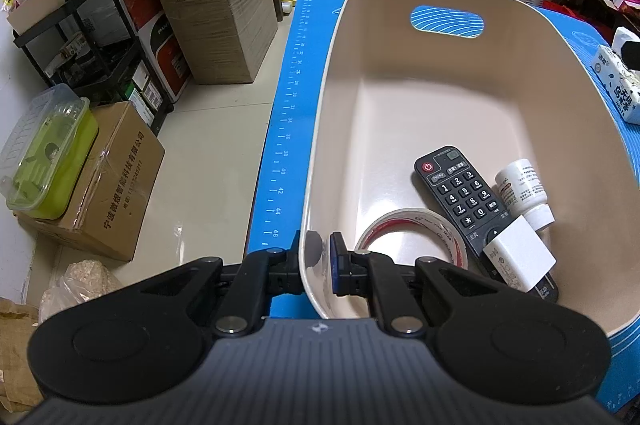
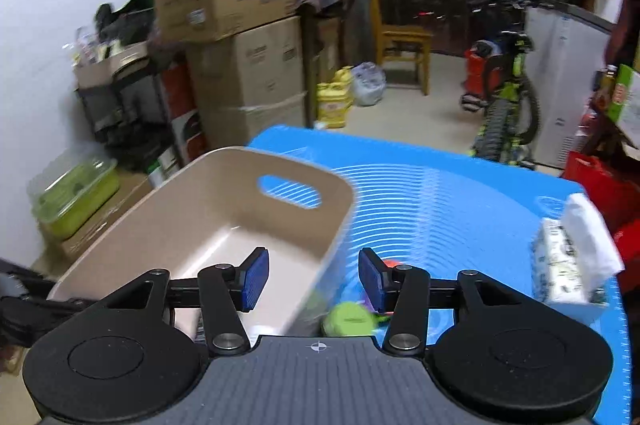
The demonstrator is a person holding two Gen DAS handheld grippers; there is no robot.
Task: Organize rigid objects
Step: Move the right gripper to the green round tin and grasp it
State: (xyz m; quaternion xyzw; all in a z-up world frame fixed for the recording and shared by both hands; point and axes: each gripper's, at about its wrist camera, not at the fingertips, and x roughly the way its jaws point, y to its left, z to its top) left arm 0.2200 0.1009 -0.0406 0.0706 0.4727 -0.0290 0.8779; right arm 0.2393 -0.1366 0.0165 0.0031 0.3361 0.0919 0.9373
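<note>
A cluttered storeroom of stacked cardboard boxes is surrounding a blue mat where the sorting is taking place. The left gripper is pinching the near wall of the beige bin, one finger outside and one inside, steadying it. Inside, toward four o'clock, a tape roll, a black remote, a white charger and a small white bottle are already lying together. The right gripper is hanging wide open and empty above the bin's right rim; below it, at six o'clock, a blurred green item is waiting on the mat, so the work looks partly done. A tissue pack is sitting at three o'clock.
</note>
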